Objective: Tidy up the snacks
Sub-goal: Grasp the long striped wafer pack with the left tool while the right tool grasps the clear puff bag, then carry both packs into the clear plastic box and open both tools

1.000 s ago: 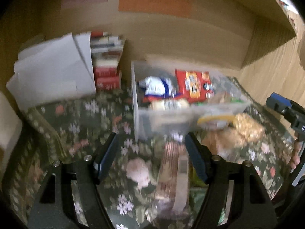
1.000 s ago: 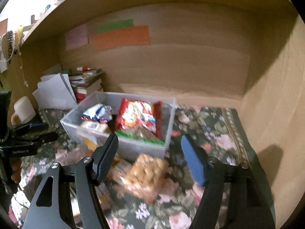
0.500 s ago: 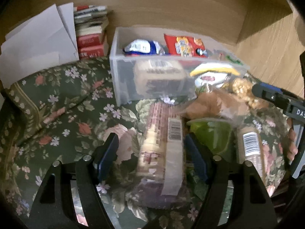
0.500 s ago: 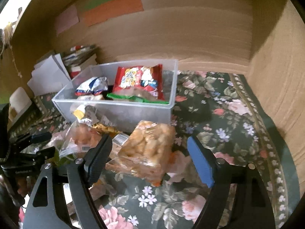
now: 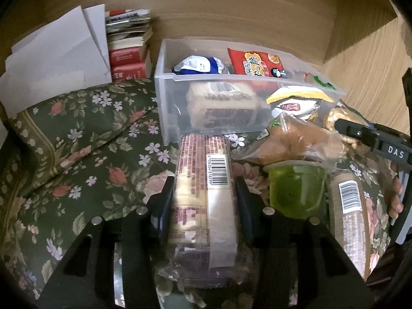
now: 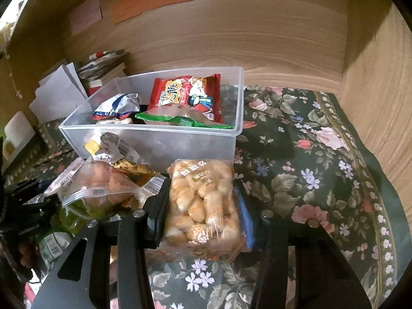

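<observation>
A clear plastic bin (image 5: 231, 82) (image 6: 154, 139) on the floral cloth holds a red snack bag (image 5: 255, 63) (image 6: 188, 95), a blue-white pack (image 5: 198, 65) and others. My left gripper (image 5: 204, 193) is shut on a long biscuit pack with a barcode (image 5: 206, 188) lying in front of the bin. My right gripper (image 6: 202, 200) is shut on a clear bag of puffed rice snacks (image 6: 203, 200), also on the cloth before the bin. A green jelly cup (image 5: 296, 190), a bread bag (image 5: 298, 141) and another biscuit pack (image 5: 352, 213) lie between them.
Books (image 5: 128, 49) and white papers (image 5: 56, 59) stand at the back left. Wooden walls close the back and right (image 6: 381, 90). The floral cloth (image 6: 309, 154) stretches right of the bin. The right gripper's body shows in the left view (image 5: 378, 141).
Both grippers moved down and forward and closed: the left onto the long biscuit pack, the right onto the puffed snack bag. Before, both were open above them.
</observation>
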Demonstrator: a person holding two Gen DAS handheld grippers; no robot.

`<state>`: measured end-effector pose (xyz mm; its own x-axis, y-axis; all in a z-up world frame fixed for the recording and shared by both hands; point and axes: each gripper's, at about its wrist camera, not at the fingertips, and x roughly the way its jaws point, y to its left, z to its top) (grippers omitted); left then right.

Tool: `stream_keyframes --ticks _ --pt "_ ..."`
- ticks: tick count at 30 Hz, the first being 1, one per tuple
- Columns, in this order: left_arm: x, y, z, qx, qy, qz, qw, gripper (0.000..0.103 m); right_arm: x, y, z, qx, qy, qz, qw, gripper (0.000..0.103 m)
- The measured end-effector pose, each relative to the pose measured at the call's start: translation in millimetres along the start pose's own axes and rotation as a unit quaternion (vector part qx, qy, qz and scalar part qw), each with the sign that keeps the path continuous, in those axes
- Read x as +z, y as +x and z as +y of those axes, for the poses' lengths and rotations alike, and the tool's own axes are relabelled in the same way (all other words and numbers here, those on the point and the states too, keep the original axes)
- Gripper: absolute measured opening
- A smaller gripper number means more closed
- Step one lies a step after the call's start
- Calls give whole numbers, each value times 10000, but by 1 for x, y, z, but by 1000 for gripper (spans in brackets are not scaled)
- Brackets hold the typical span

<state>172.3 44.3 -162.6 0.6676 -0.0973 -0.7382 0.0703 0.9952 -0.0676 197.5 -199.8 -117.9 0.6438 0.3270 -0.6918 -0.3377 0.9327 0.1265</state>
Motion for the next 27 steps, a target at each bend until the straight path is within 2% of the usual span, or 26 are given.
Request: stream_keyframes --ticks 8,15,21,27 --pt "3 -43 10 17 -178 -384 9991 45 -7 -20 4 20 -53 -149 9999 42" --pt "24 -75 6 31 -158 -793 9967 45 3 -45 14 99 -125 -523 9985 42" --pt "47 -80 3 3 -118 -1028 9946 45 22 -60 26 196 -243 -888 9956 42" --pt "72 -81 -5 28 -17 -1186 9929 45 43 -58 37 300 -343 -1118 9927 42"
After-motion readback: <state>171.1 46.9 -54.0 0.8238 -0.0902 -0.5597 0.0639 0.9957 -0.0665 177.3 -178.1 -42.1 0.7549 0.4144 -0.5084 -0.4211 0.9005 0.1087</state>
